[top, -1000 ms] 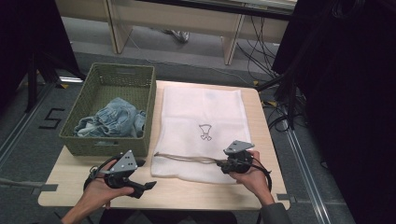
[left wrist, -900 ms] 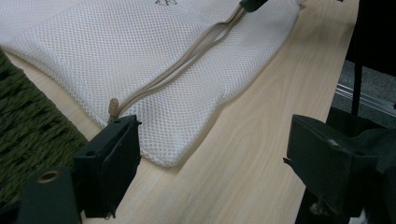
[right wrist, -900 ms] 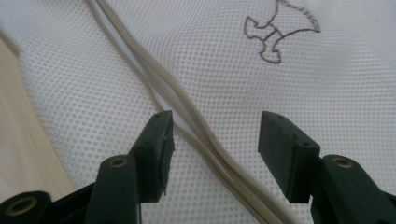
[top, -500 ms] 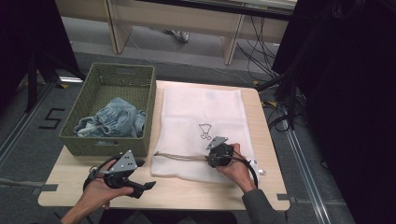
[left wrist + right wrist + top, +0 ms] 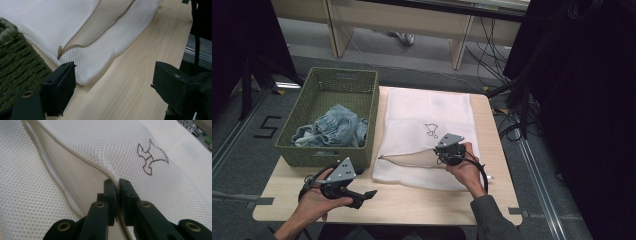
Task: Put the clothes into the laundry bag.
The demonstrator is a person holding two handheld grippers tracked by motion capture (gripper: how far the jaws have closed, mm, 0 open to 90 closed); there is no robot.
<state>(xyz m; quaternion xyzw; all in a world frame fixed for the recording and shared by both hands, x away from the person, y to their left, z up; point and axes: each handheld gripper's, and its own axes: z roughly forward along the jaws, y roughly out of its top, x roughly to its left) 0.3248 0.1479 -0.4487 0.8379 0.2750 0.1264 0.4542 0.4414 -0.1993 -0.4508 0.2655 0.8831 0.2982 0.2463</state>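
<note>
Two containers are sitting on the pale wooden table (image 5: 422, 205): a green woven basket (image 5: 334, 82) holding crumpled blue denim (image 5: 334, 131), and a white mesh laundry bag (image 5: 427, 115) lying beside it, its zip mouth gaping. The right gripper (image 5: 117, 185) is pinching the bag's upper edge; the left gripper (image 5: 112, 85) is hovering wide open near the bag's corner.

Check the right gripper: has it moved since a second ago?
Yes. The right gripper, shut on the upper edge of the mesh bag, has moved away from the table's near edge toward the printed emblem, lifting the opening wider.

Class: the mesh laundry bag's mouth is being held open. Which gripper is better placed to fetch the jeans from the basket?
Left. The left gripper is open beside the basket holding the jeans; the right gripper is shut on the mesh bag.
</note>
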